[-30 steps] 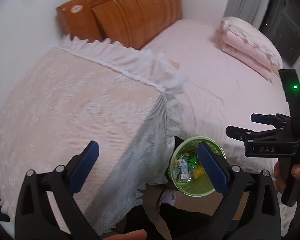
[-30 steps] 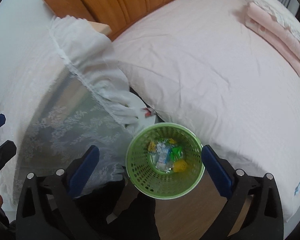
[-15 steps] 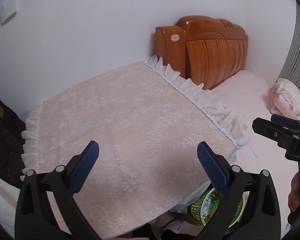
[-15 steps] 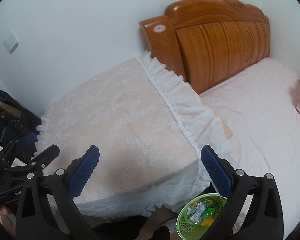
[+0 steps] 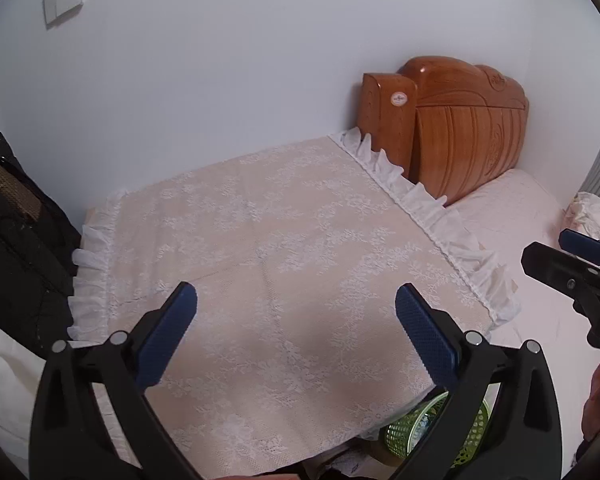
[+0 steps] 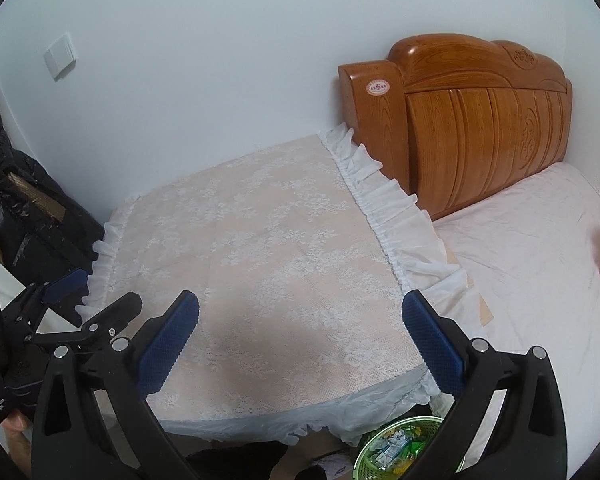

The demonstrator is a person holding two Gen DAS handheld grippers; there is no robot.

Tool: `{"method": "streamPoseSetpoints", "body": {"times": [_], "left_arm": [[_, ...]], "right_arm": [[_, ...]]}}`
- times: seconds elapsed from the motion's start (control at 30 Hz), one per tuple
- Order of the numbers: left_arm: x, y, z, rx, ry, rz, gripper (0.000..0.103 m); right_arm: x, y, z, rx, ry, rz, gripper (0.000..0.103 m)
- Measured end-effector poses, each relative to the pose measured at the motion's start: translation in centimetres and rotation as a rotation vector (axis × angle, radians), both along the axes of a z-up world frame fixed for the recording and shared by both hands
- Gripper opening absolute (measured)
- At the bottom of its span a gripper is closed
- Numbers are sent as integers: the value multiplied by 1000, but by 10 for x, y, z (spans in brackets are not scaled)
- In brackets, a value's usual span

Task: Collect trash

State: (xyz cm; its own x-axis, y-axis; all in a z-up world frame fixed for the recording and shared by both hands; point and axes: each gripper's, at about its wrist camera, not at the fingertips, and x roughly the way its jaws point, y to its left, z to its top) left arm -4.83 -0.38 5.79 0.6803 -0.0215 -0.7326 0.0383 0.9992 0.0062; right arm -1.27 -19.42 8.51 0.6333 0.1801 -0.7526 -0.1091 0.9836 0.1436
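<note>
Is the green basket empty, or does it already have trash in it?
Not empty. In the right wrist view the green basket stands upright on the floor beside the lace-covered table, with wrappers lying inside it.

The left gripper (image 5: 296, 308) is held out level, its 2 blue-padded fingers (image 5: 166, 338) spread wide with nothing between them; the right gripper (image 6: 300, 318) sits beside it, jaws equally wide and empty.

The lace-covered table top (image 5: 284, 264) lies bare; headboard (image 6: 480, 120) and wall (image 6: 220, 40) bound it.
</note>
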Motion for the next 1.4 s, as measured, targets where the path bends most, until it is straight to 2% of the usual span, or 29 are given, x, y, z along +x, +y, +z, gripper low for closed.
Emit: {"method": "streamPoseSetpoints", "body": {"times": [0.2, 0.37, 0.57, 1.4], "left_arm": [[5, 28, 25, 16, -40, 92, 95], [5, 48, 40, 14, -75, 144, 95], [9, 62, 46, -3, -78, 174, 95], [22, 63, 38, -5, -46, 166, 95]], "right_arm": [[3, 32, 32, -75, -96, 29, 101], [2, 43, 49, -57, -148, 48, 101], [5, 58, 63, -72, -174, 62, 101], [12, 55, 58, -57, -149, 45, 101]]}}
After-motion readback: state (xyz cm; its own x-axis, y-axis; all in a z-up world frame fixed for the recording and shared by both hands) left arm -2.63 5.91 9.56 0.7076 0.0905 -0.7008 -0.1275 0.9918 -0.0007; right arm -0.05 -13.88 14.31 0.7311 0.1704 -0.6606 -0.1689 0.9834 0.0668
